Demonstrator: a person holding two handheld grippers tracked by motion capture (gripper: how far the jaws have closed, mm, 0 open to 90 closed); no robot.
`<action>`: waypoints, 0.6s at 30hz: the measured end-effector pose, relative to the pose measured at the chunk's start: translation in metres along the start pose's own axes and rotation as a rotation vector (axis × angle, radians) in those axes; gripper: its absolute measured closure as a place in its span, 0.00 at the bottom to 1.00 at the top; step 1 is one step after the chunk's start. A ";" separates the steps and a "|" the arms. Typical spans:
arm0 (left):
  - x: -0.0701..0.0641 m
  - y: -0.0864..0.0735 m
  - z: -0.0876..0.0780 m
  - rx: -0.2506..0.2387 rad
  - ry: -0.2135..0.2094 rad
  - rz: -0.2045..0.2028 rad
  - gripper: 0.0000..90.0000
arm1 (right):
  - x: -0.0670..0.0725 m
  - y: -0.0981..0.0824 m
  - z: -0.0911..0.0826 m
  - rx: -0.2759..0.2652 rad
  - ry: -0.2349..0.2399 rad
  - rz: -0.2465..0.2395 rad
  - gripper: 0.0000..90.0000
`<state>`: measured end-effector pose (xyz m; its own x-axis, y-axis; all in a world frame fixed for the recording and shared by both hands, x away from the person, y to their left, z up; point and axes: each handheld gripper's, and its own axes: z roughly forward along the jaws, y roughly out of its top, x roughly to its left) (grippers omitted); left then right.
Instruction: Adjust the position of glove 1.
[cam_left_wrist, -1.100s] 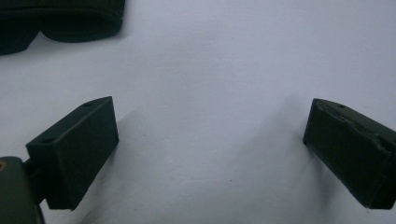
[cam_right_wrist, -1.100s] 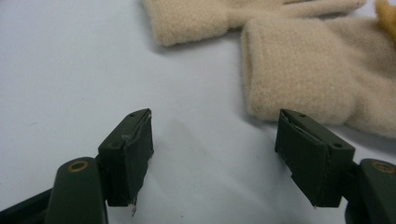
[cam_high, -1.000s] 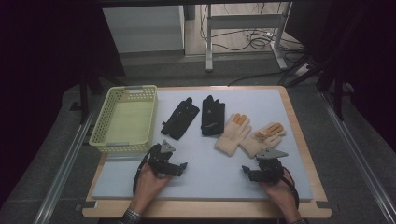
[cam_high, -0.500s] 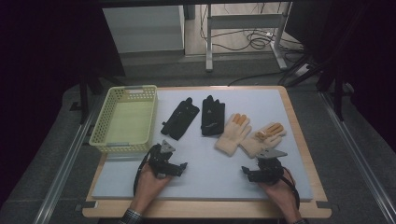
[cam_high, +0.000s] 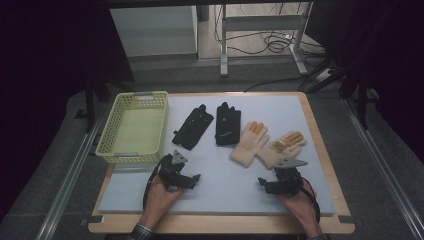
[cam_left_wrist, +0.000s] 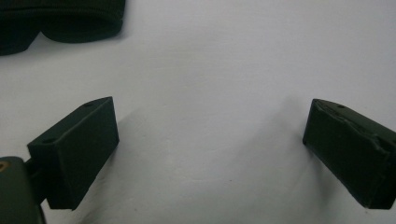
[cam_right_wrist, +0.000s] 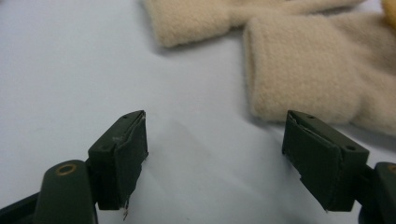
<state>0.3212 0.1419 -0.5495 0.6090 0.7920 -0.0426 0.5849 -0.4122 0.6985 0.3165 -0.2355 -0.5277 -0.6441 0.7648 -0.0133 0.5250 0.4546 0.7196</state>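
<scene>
Black gloves – two, beige gloves – two, one basket

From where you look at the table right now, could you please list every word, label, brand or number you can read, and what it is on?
None: no readable text in any view.
Right black glove: a small pale mark near its cuff, too small to read.
Left black glove, the two beige gloves, the yellow basket and the gripper fingers: no writing visible.

no readable text, no labels, no brands, no numbers anywhere
</scene>
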 end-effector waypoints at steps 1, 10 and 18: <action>0.000 0.000 0.000 0.000 0.000 0.000 0.04 | 0.001 0.002 0.000 0.003 0.002 -0.003 0.24; 0.001 -0.002 -0.006 0.013 -0.015 0.011 0.06 | 0.010 0.024 0.008 -0.012 0.054 -0.027 0.24; 0.004 -0.014 -0.018 0.014 0.011 0.020 0.06 | 0.023 0.053 0.028 0.001 0.072 -0.040 0.26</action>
<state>0.3058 0.1590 -0.5472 0.6149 0.7883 -0.0214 0.5805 -0.4341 0.6889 0.3448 -0.1809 -0.5093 -0.7030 0.7111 0.0078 0.4982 0.4847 0.7190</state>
